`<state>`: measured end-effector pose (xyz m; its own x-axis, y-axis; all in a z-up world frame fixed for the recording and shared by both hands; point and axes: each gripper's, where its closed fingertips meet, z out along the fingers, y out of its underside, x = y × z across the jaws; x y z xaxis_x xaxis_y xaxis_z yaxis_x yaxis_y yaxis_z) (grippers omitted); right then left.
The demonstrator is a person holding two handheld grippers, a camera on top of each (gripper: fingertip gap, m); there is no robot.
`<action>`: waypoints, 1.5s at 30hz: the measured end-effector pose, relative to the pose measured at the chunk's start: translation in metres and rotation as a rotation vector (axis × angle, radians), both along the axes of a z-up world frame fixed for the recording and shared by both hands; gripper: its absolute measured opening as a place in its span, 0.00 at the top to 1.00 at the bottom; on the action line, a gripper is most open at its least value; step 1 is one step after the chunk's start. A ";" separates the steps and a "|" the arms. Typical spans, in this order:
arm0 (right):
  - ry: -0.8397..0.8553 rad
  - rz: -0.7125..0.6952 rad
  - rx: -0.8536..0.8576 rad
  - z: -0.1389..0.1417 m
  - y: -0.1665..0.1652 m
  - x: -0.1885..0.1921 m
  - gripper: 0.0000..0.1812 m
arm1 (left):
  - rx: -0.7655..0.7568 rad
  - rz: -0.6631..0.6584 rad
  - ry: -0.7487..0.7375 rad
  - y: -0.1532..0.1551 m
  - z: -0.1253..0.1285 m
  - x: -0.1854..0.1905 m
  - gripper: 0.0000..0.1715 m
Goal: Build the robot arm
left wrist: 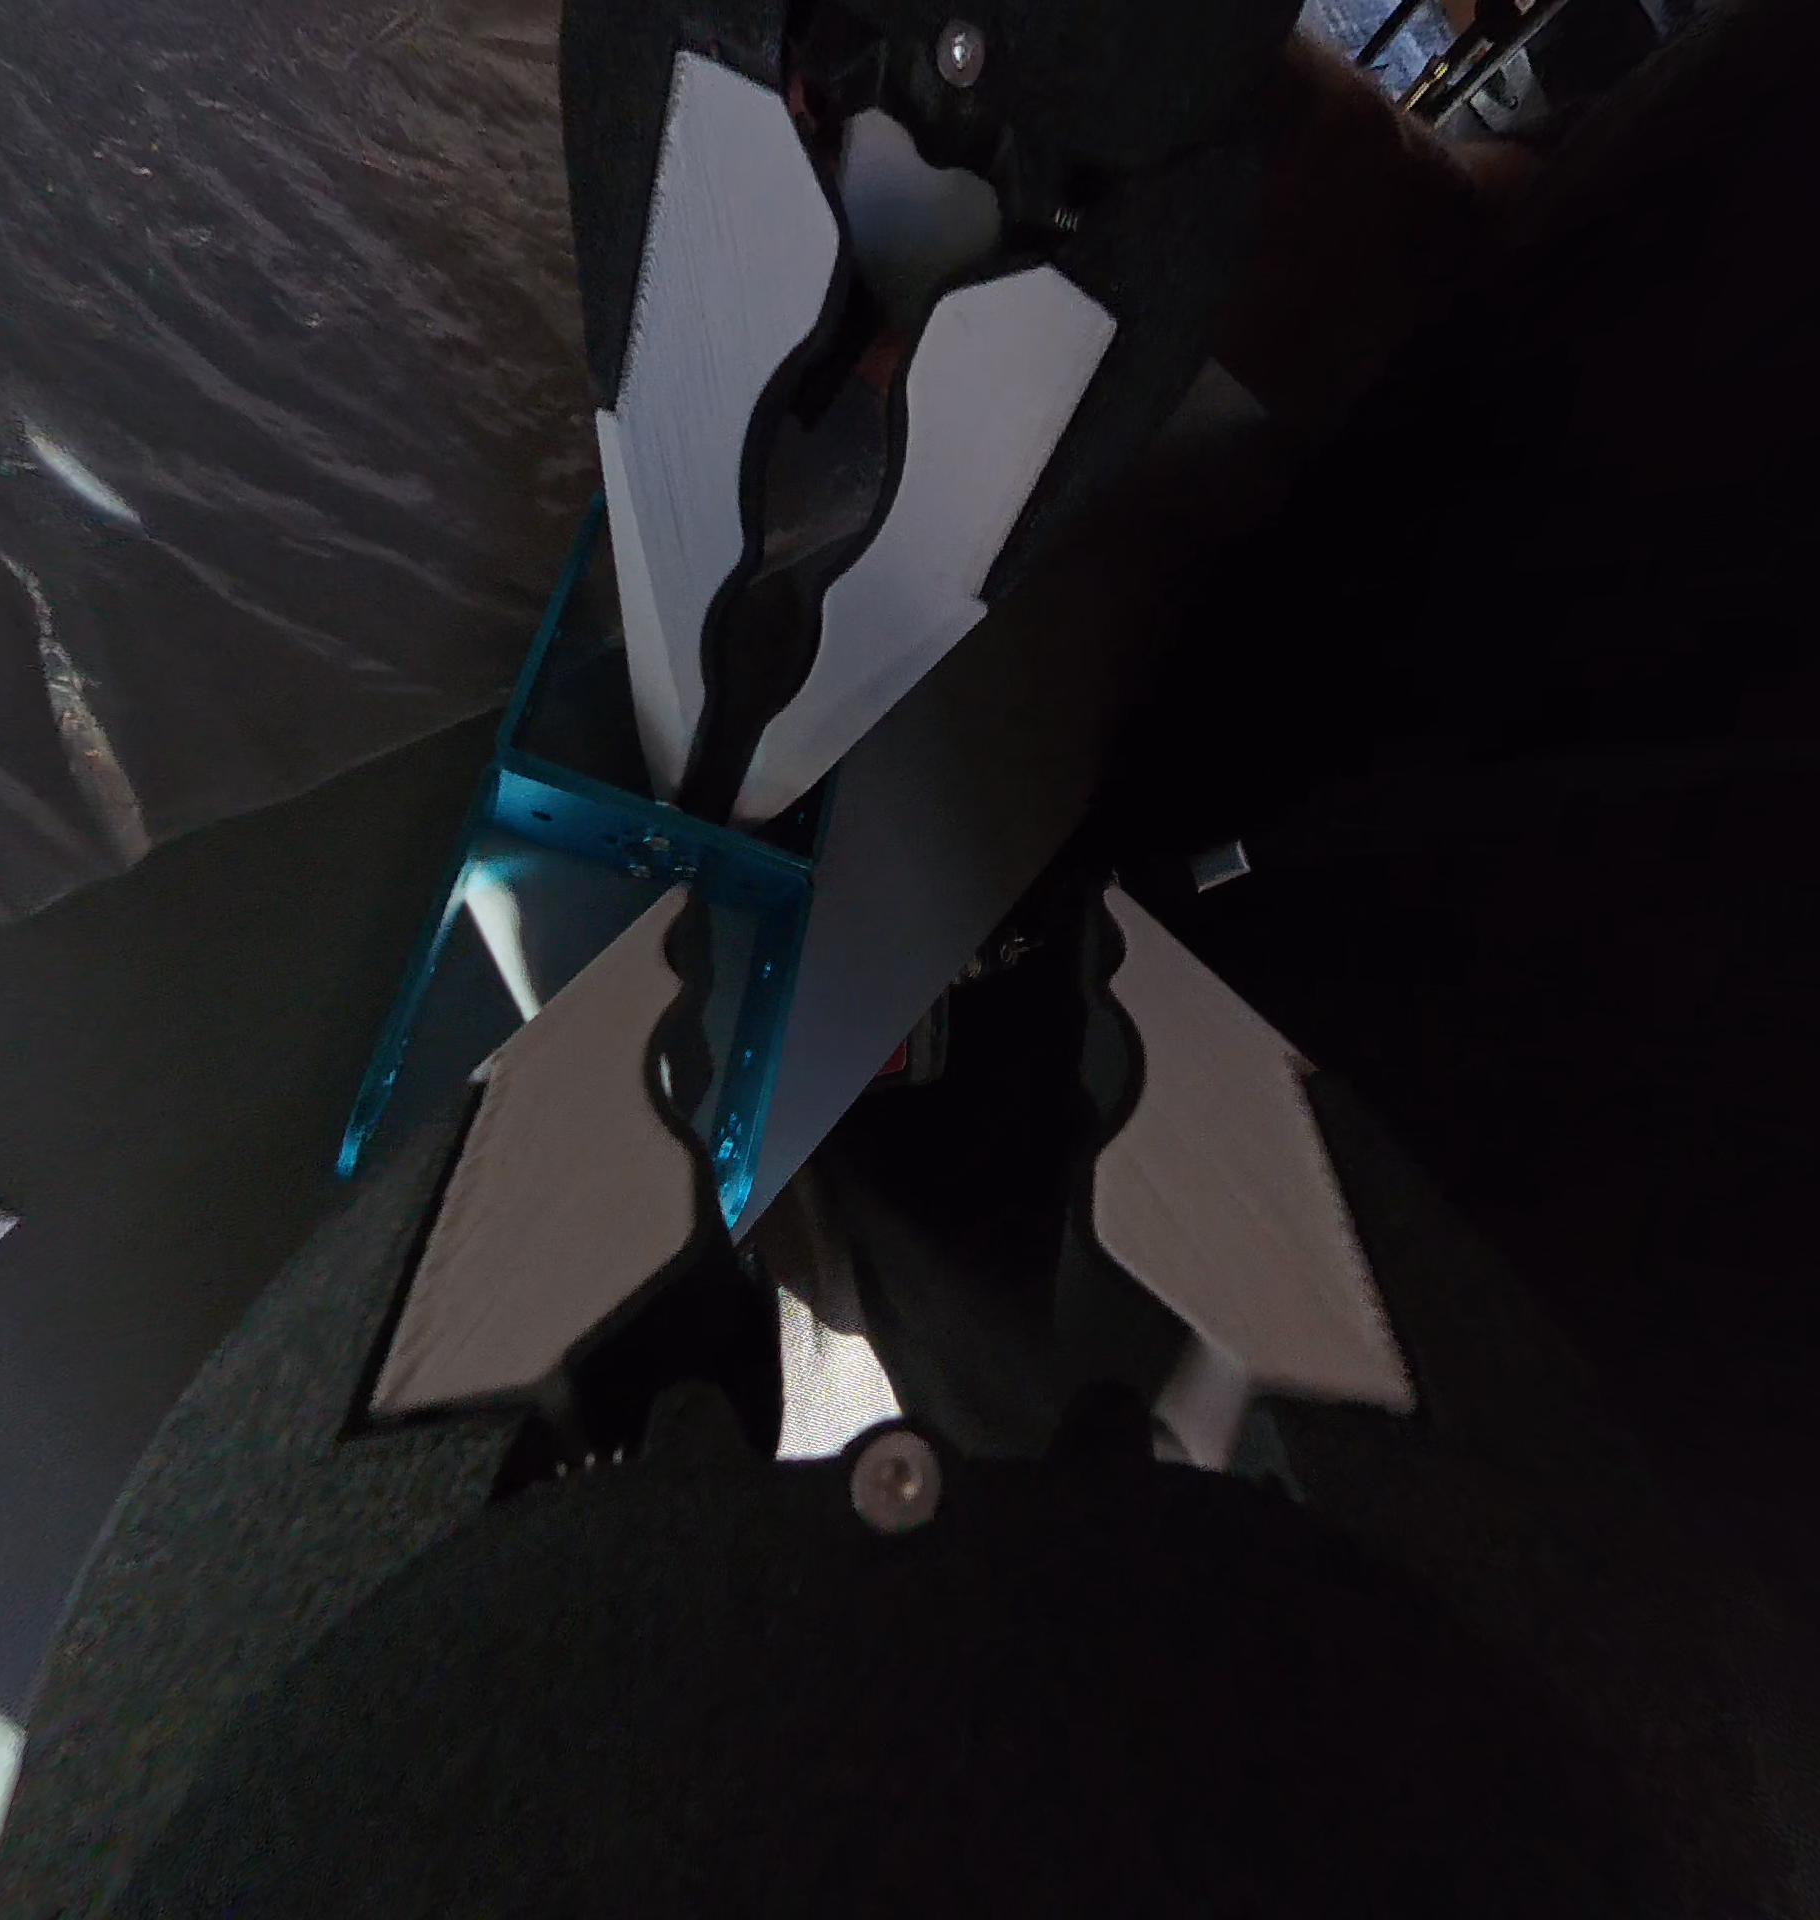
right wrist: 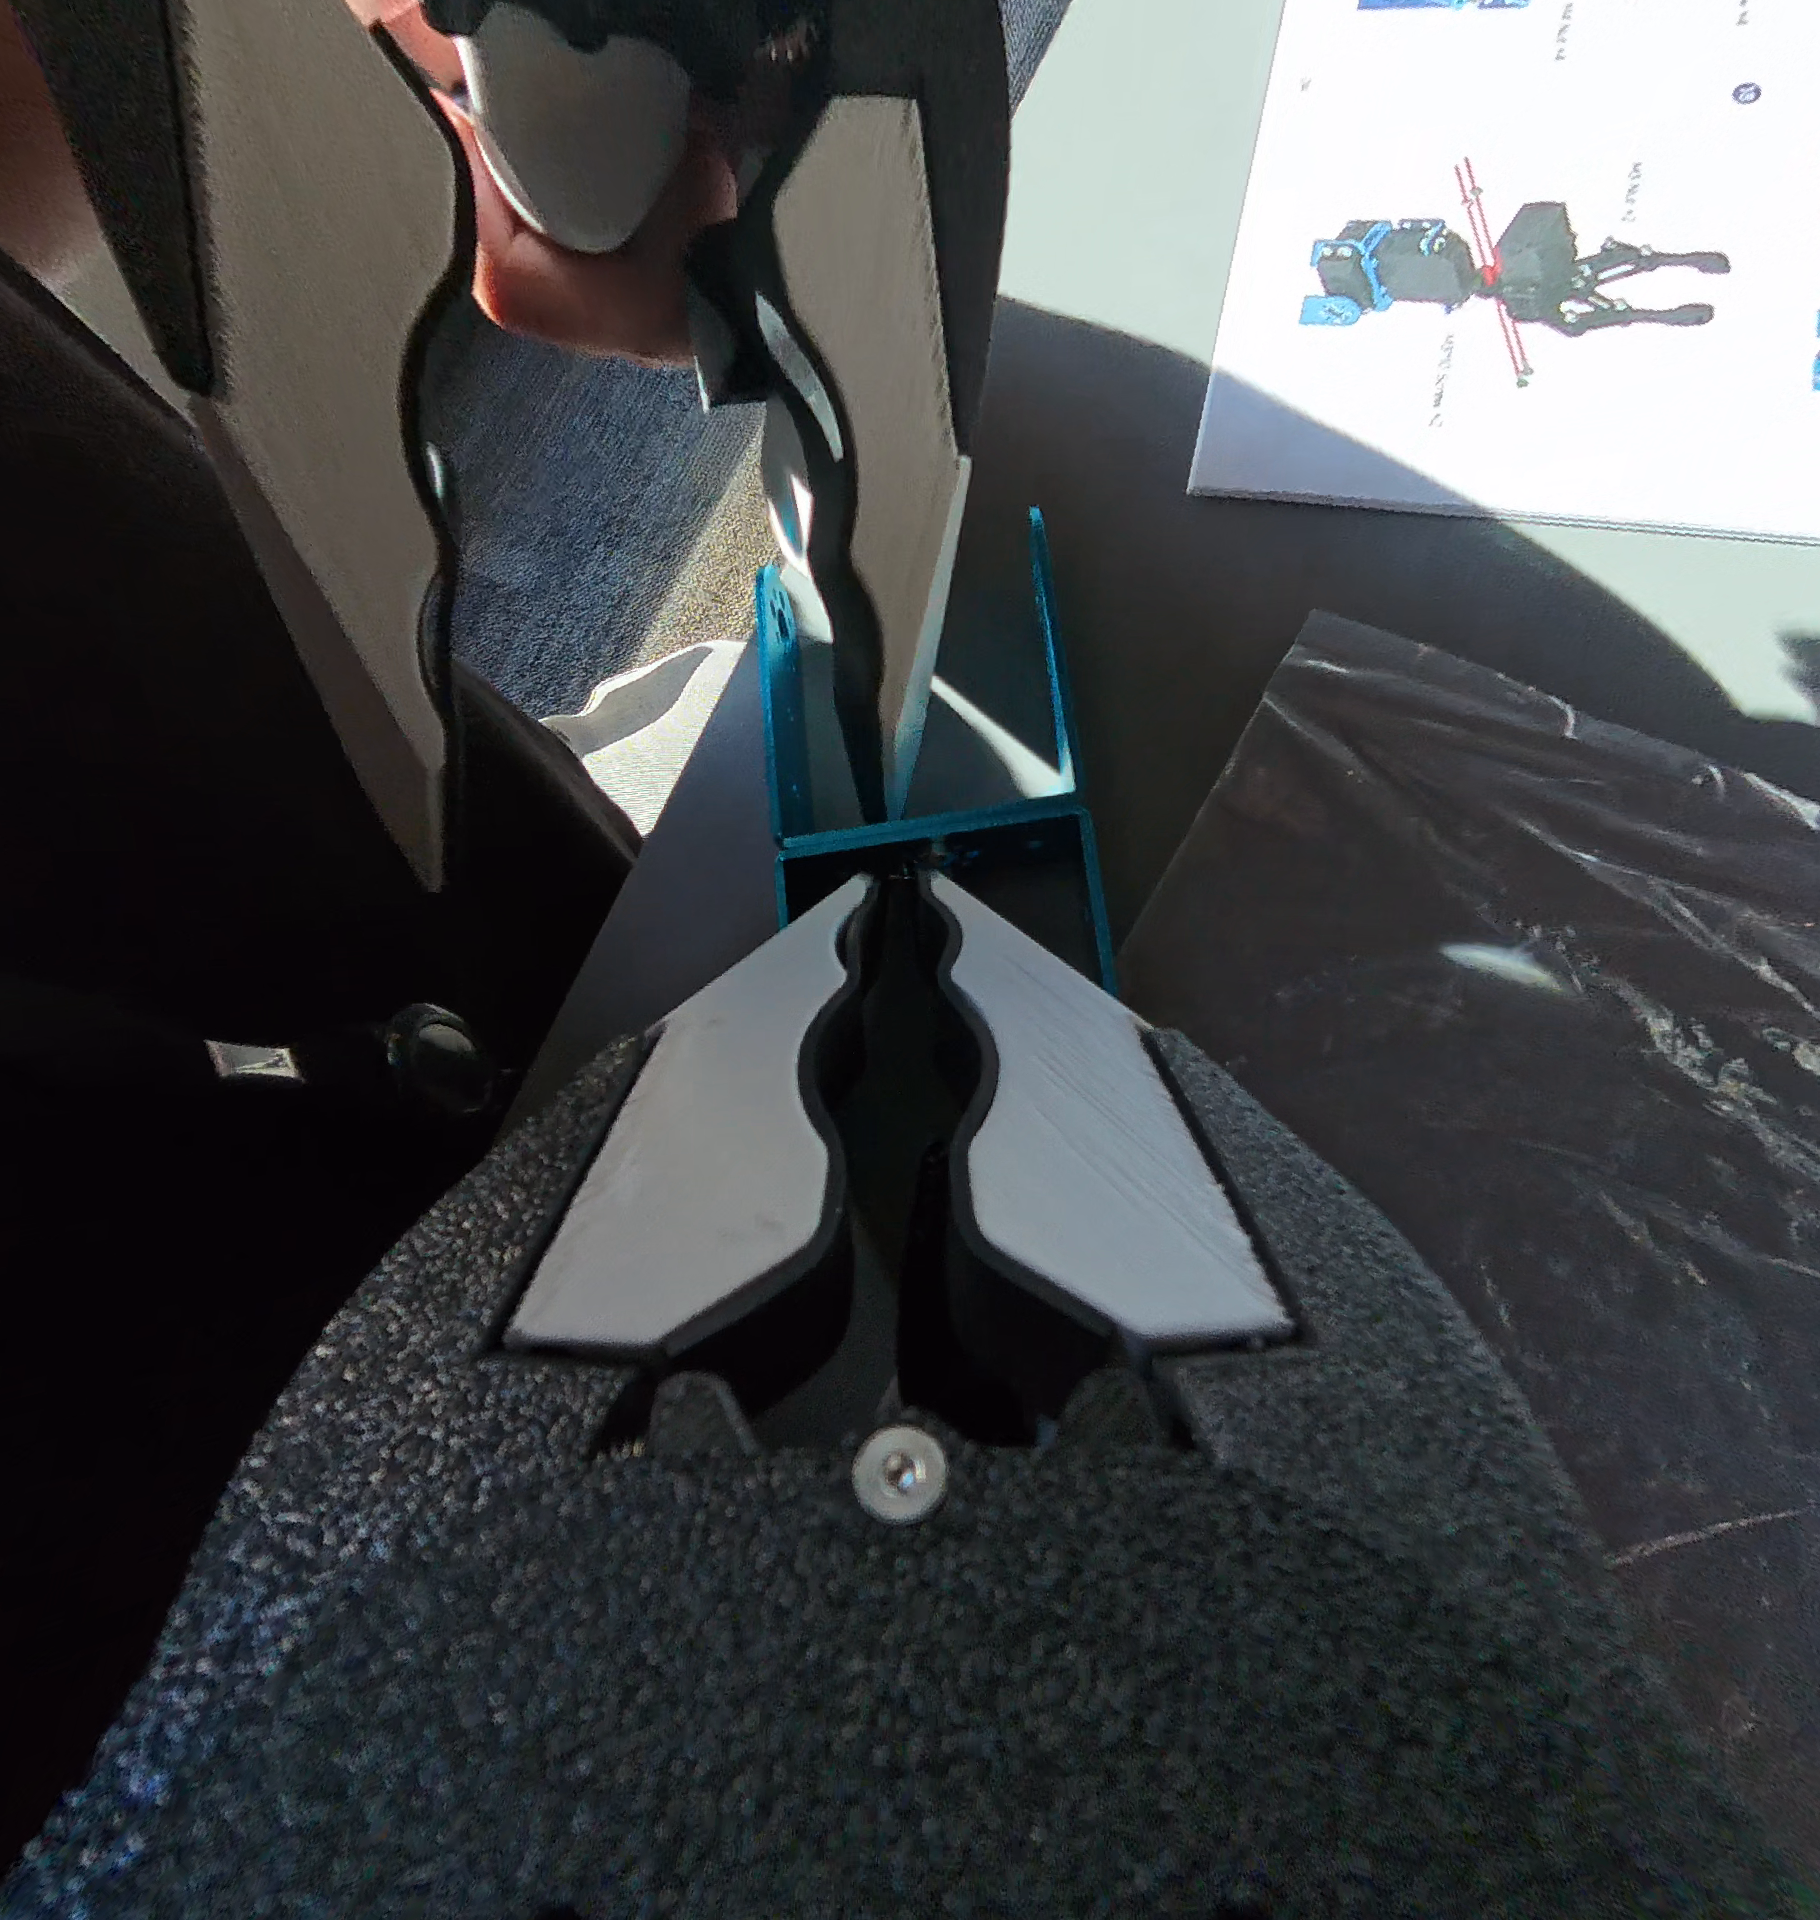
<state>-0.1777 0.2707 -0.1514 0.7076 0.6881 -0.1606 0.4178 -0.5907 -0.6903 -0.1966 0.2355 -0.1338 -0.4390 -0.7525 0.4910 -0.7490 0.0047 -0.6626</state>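
Between right fingers: blue metal bracket [right wrist: 932, 831], its cross-wall pinched at the tips.
Left fingers [left wrist: 890, 914]: spread, one inside bracket.

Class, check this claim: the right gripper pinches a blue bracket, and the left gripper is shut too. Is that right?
Not quite. The left gripper is open, its fingers wide apart, as the left wrist view shows. The right gripper does pinch the blue bracket.

White instruction sheet [right wrist: 1571, 260] — printed diagrams, small captions too blurred to read
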 end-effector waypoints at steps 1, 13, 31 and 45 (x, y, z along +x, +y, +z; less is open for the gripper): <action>-0.004 -0.003 0.005 0.000 0.000 0.001 0.98 | 0.002 0.004 0.002 0.000 -0.001 0.001 0.59; 0.017 -0.012 0.001 0.000 0.002 0.003 0.98 | 0.043 0.004 -0.025 0.000 -0.003 0.003 0.59; 0.014 -0.034 0.018 0.001 0.006 0.006 0.98 | 0.053 0.039 -0.042 0.007 -0.003 0.007 0.60; 0.035 -0.045 0.017 0.003 0.007 0.007 0.98 | 0.005 0.087 -0.072 0.012 0.005 0.008 0.58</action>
<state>-0.1710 0.2775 -0.1488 0.7321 0.6585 -0.1745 0.3663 -0.5965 -0.7141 -0.1881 0.2477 -0.1287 -0.4061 -0.7915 0.4567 -0.6974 -0.0545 -0.7146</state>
